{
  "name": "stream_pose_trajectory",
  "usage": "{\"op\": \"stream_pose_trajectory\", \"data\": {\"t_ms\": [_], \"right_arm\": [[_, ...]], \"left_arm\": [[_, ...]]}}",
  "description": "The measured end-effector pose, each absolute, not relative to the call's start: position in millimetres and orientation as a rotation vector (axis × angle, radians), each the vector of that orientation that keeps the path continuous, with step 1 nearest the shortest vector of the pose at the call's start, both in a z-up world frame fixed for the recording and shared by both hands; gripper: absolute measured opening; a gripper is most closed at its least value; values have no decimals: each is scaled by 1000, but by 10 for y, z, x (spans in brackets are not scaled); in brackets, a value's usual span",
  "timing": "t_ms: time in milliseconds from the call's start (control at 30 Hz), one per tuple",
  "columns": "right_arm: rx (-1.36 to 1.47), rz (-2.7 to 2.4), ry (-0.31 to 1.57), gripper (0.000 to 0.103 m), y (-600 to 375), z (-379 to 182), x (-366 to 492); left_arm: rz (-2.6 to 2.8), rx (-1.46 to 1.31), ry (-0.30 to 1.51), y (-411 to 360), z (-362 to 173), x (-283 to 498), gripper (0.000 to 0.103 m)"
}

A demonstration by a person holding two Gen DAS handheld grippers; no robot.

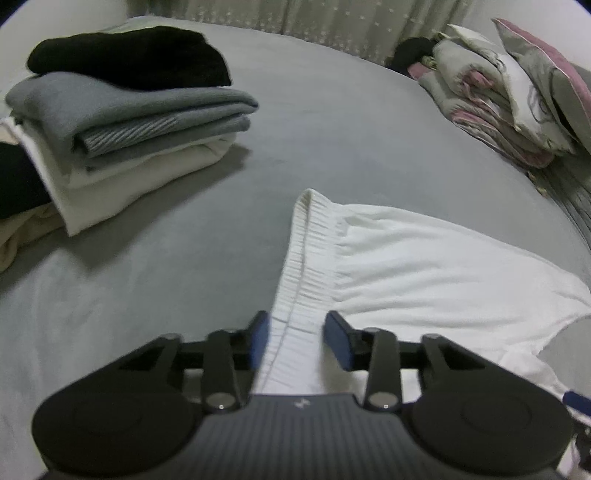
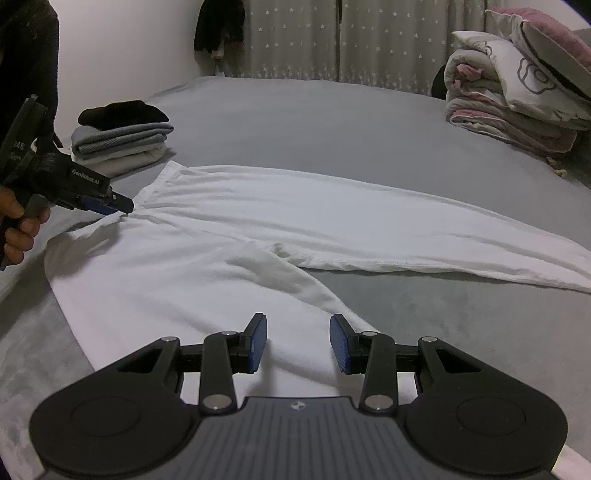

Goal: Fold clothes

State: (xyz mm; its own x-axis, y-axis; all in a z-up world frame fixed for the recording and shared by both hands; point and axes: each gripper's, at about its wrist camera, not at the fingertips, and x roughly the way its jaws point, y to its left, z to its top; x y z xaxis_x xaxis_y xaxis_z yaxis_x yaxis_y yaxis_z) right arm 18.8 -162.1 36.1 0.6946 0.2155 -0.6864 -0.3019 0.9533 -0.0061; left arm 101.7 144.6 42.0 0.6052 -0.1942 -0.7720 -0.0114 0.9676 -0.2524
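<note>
White trousers [image 2: 295, 206] lie spread on the grey bed [image 2: 332, 118], one leg reaching to the right and the other toward the camera. Their gathered elastic waistband [image 1: 306, 251] rises off the sheet and runs between the blue pads of my left gripper [image 1: 295, 336], which is shut on it. In the right wrist view the left gripper [image 2: 123, 205] sits at the trousers' left end, held by a person's hand [image 2: 18, 225]. My right gripper [image 2: 298, 341] hovers open over the near leg with nothing gripped.
A stack of folded clothes [image 1: 129, 122], black on grey on white, stands at the bed's left [image 2: 122, 140]. Folded quilts and pillows [image 2: 509, 103] are piled at the far right. A star-patterned curtain [image 2: 332, 37] and a hanging dark garment [image 2: 219, 26] are behind the bed.
</note>
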Motion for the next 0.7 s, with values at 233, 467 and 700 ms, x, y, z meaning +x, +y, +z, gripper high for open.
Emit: {"op": "stream_pose_trajectory", "data": {"t_ms": [233, 467, 700], "right_arm": [[-125, 295, 753, 38, -1604, 345, 191], [-115, 301, 755, 38, -1596, 351, 192], [-102, 307, 753, 38, -1616, 374, 185]], "left_arm": [[-70, -195, 905, 1452, 420, 1023, 10], [-97, -257, 867, 1583, 554, 987, 26], [-159, -374, 880, 1671, 491, 1017, 26]]}}
